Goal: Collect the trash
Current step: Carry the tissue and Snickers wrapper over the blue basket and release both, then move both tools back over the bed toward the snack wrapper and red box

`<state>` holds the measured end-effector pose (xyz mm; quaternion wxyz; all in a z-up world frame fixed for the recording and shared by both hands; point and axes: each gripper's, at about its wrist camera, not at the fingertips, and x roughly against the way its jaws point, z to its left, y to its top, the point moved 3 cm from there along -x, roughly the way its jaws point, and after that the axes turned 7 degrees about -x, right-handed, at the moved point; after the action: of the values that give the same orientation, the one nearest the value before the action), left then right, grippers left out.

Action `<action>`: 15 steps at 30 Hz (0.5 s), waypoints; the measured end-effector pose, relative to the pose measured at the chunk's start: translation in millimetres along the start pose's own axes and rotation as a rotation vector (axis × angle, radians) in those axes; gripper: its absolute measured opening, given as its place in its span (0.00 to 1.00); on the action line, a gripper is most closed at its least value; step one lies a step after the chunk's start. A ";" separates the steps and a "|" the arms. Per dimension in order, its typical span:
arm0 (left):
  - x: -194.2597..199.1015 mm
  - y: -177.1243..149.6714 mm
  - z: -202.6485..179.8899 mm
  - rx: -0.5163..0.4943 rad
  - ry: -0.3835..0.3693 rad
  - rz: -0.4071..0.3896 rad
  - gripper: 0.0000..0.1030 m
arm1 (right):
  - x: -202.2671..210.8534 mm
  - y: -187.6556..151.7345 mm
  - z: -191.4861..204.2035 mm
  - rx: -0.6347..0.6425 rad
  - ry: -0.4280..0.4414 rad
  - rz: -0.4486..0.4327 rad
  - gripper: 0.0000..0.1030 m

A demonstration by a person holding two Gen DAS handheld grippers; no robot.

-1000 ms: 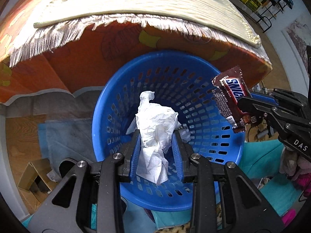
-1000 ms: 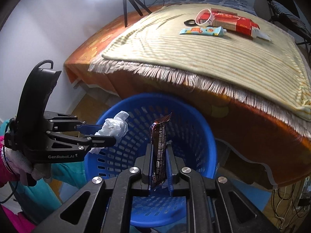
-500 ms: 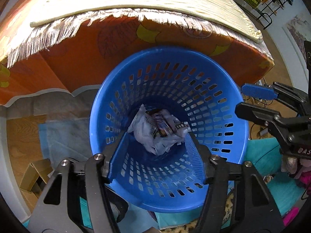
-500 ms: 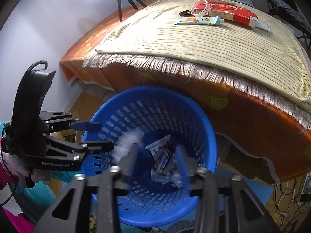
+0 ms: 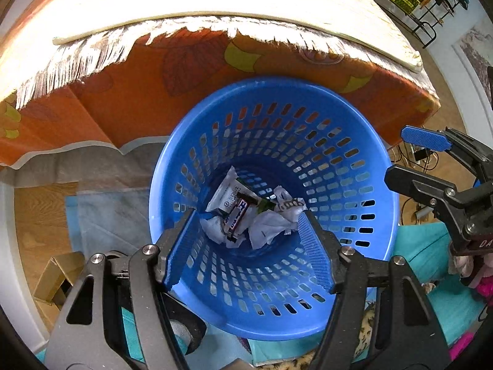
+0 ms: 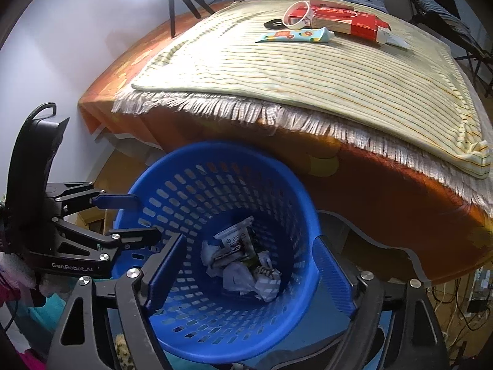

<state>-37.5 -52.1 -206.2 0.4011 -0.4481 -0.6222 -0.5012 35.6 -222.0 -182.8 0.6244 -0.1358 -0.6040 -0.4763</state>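
Both grippers, left gripper (image 5: 249,246) and right gripper (image 6: 249,274), are seen opening, empty, above the blue basket (image 5: 382,185), the dropped trash (image 5: 246,215) lying straight below the fingers.

Basket (image 5: 379,185) on floor just before bed (image 6: 385,185); candy wrapper (image 5: 238,215) atop crumpled tissue (image 5: 268,226) at its bottom. On bed's blanket (image 6: 308,71), far side: tube (image 6: 295,35) before box (image 6: 348,21).
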 end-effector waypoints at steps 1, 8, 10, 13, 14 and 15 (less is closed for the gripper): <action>0.3 0.4 0.0 0.000 0.002 -0.001 0.67 | -0.1 0.4 -0.5 -0.001 -0.005 0.000 0.86; 3.8 4.8 -1.1 0.007 0.013 -0.016 0.67 | 1.8 5.5 -4.8 -0.008 -0.043 -0.008 0.95; 6.8 8.5 1.2 0.013 0.020 -0.025 0.67 | 2.6 8.1 -7.7 -0.016 -0.064 -0.012 0.97; 12.4 15.8 5.1 0.028 0.019 -0.038 0.67 | 3.9 13.5 -13.9 -0.039 -0.084 -0.009 0.98; 14.4 19.0 6.5 0.032 0.019 -0.043 0.67 | 4.0 15.5 -15.8 -0.047 -0.083 -0.007 0.98; 16.2 21.7 7.5 0.035 0.019 -0.047 0.67 | 4.2 17.5 -17.7 -0.054 -0.082 -0.005 0.98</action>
<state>-21.5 -40.1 -186.4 0.4029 -0.4213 -0.6374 -0.5040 59.2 -228.1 -176.0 0.5941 -0.1705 -0.6163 -0.4880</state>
